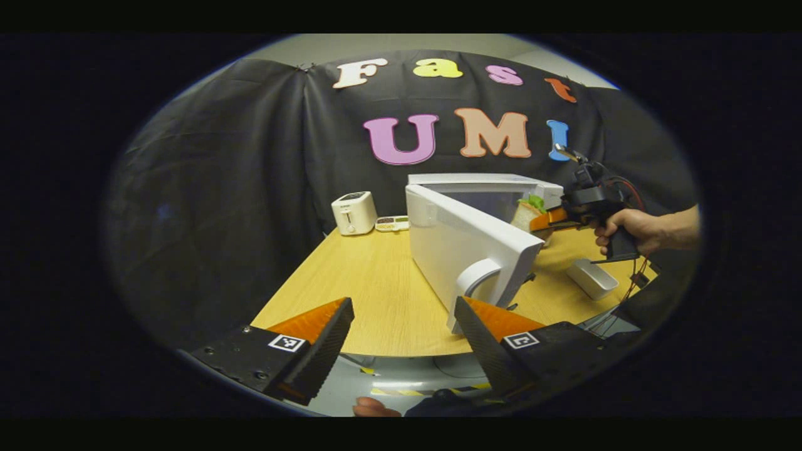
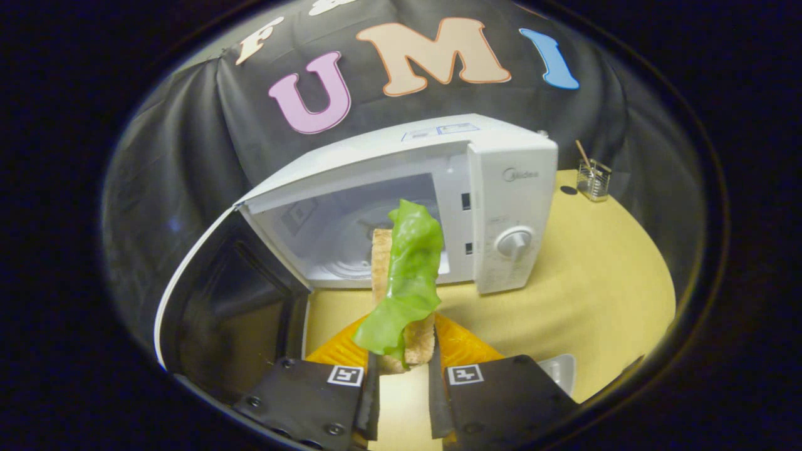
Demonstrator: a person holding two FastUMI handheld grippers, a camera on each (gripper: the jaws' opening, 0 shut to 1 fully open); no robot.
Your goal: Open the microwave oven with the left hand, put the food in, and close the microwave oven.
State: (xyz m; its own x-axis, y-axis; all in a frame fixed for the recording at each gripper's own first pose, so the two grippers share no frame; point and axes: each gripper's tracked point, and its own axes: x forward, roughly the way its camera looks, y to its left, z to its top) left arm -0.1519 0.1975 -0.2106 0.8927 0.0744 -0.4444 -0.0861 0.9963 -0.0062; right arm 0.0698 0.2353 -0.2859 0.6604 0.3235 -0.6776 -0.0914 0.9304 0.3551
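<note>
Right gripper (image 2: 404,357) clamping sandwich (image 2: 404,282), left gripper (image 1: 404,341) agape

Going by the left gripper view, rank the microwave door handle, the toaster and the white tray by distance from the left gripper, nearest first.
1. Door handle, just ahead of the left gripper, by its right finger.
2. White tray, farther right on the table.
3. Toaster, at the far edge by the wall.

A white toaster (image 1: 354,213) stands on the wooden table (image 1: 369,294), a white tray (image 1: 591,279) well apart.
</note>
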